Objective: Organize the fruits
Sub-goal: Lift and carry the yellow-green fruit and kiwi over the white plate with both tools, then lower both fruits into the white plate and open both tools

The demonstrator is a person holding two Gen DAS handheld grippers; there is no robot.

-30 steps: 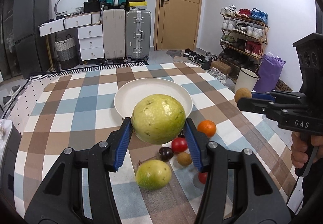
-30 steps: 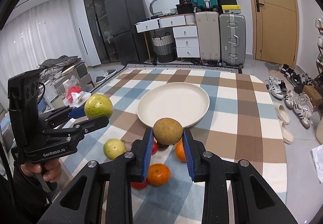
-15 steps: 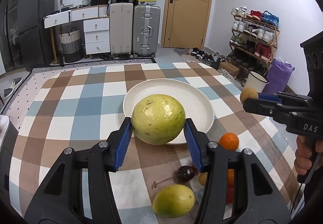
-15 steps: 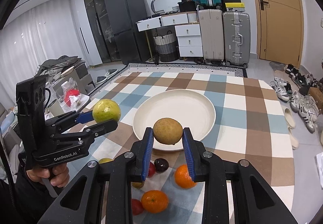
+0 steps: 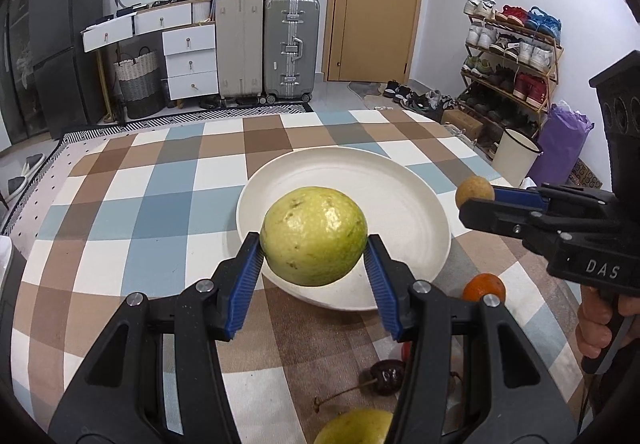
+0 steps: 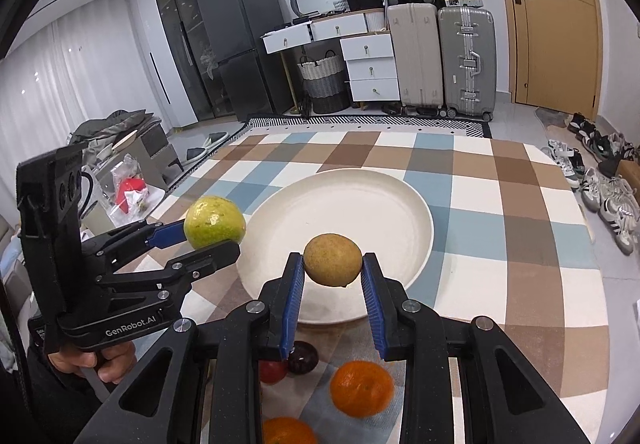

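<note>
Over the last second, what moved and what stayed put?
Both grippers carried their fruit forward, from over the loose fruit to the white plate. The left gripper still clamps the green guava; the right gripper still clamps the brown fruit. Nothing was released; the plate remains empty.

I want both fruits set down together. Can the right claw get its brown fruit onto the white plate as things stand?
Probably yes. The right claw holds the round brown fruit over the near rim of the round white plate, whose inside shows bare. The left claw, with its green fruit, stays off to the side.
</note>
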